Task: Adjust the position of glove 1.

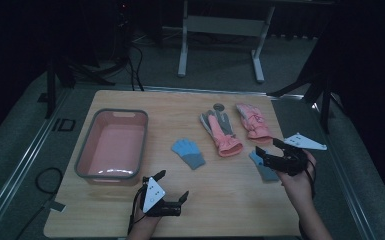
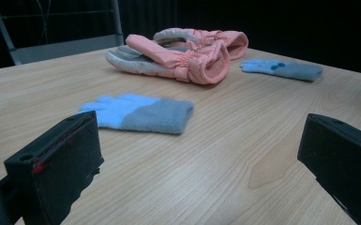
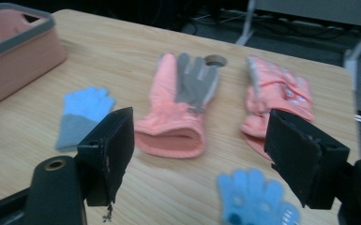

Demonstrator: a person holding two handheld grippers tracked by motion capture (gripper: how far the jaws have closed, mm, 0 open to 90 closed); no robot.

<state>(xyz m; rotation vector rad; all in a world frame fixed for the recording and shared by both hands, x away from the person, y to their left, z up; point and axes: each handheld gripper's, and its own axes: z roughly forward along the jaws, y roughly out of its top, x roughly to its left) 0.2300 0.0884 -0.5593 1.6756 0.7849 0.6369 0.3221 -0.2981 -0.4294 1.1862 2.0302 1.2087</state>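
While your right gripper [image 1: 269, 152] hangs with its jaws apart and empty over the small blue glove [image 3: 255, 199] at the right edge of the wooden table [image 1: 230, 200], you should decide where to grip before you go down. This glove lies flat with its fingers toward the middle of the table, just beside the cuff of the right pink ski glove [image 1: 254, 121]. I think the grey cuff is the better place: it is thicker, so the pads catch the fabric and not only the table. Come down straight and close fully before you lift, so you do not drag the pink glove with it. Your left gripper [image 1: 172, 186] rests low near the front edge, also open with nothing between the jaws, facing the other blue glove [image 2: 138, 112]. The pink basin [image 1: 111, 145] stands at the left, well apart, probably the place for all gloves.
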